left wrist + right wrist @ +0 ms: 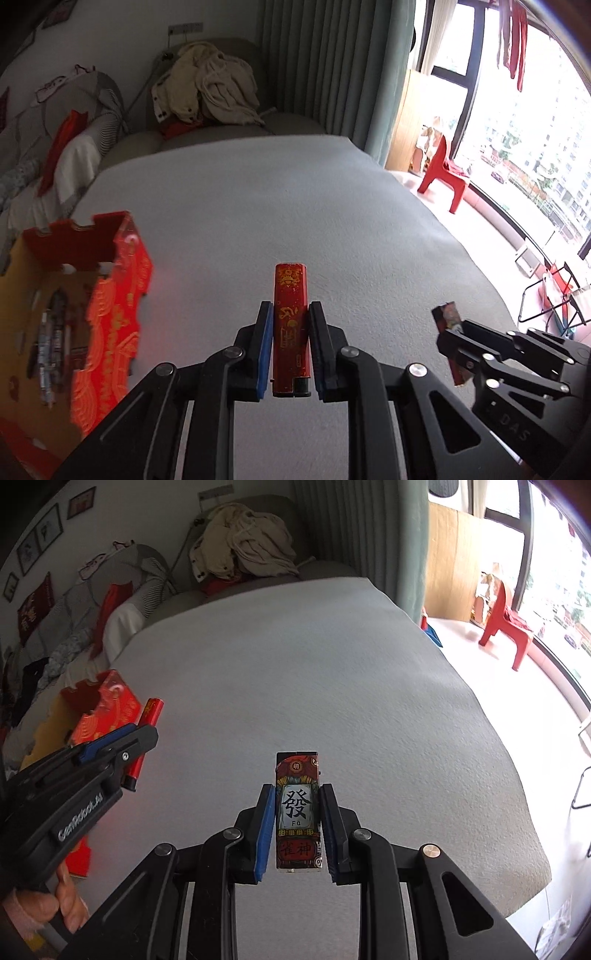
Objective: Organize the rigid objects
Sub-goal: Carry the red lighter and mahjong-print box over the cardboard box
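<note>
Red lighter [291, 328] pinched in left claw [291, 314]; right claw [297, 797] grips patterned lighter [297, 810] above grey surface [332, 664].

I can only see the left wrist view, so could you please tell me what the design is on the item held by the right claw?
Observer: The right claw is shut on a rectangular lighter with a large black character on a white panel and red artwork around it.
Operator: Thank you. Is a hand visible anywhere?
Observer: Yes, a hand with a pink cuff grips the left claw's handle at the lower left of the right wrist view.
Operator: How does my red lighter sit relative to the box?
Observer: The red lighter is beside the red box, not yet inside.
</note>
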